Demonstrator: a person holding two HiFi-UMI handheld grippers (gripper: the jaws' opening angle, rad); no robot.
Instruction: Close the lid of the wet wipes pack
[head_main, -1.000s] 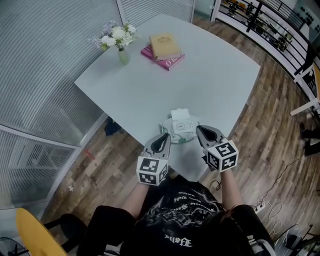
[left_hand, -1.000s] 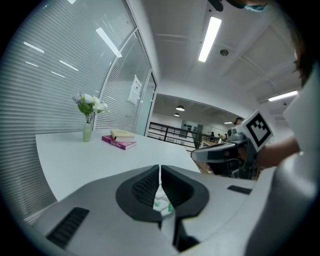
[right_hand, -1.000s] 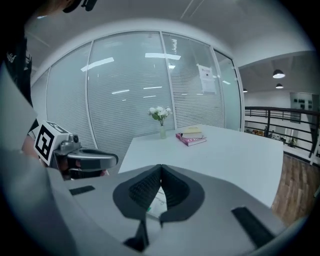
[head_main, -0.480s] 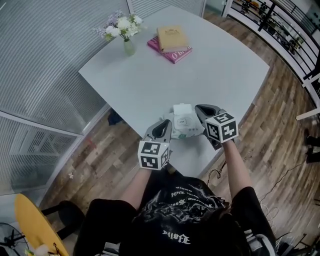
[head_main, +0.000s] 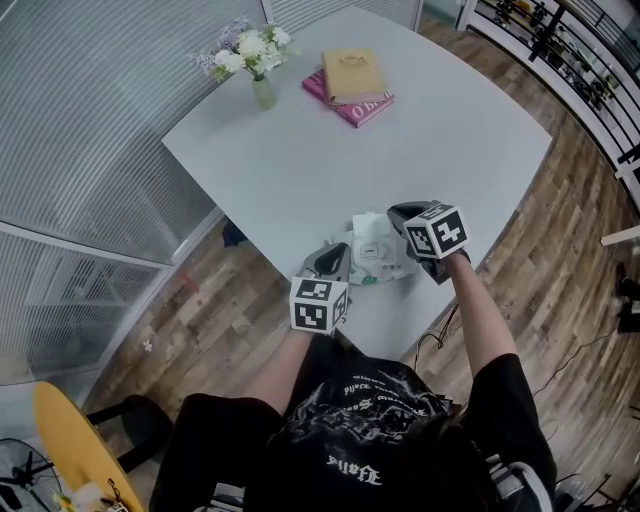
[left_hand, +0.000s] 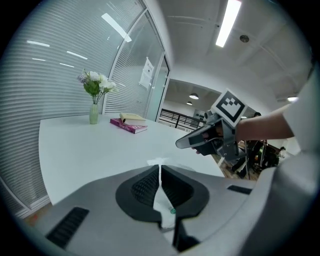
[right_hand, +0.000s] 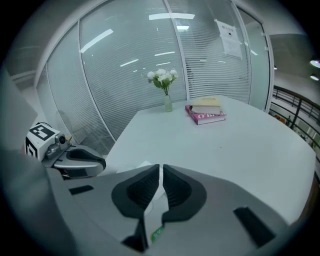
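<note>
The wet wipes pack (head_main: 378, 256) lies on the white table near its front edge. Its white flip lid (head_main: 367, 222) stands open at the far end. My left gripper (head_main: 335, 254) rests at the pack's near left edge, jaws together (left_hand: 160, 168); a strip of the pack (left_hand: 165, 210) shows below them. My right gripper (head_main: 397, 213) hovers at the pack's far right, beside the lid. Its jaws (right_hand: 161, 168) are opening, a thin slit apart, with nothing pressed between the pads. Each gripper also appears in the other's view: the right one (left_hand: 183, 143), the left one (right_hand: 102, 163).
A glass vase of flowers (head_main: 258, 58) and two stacked books (head_main: 352, 78) stand at the far side of the table (head_main: 300, 170). Slatted glass walls run along the left. A yellow chair (head_main: 70, 440) is at the lower left, wooden floor and a railing to the right.
Both grippers moved forward and down towards the pack. The right one swung over its far right side, next to the open lid.
</note>
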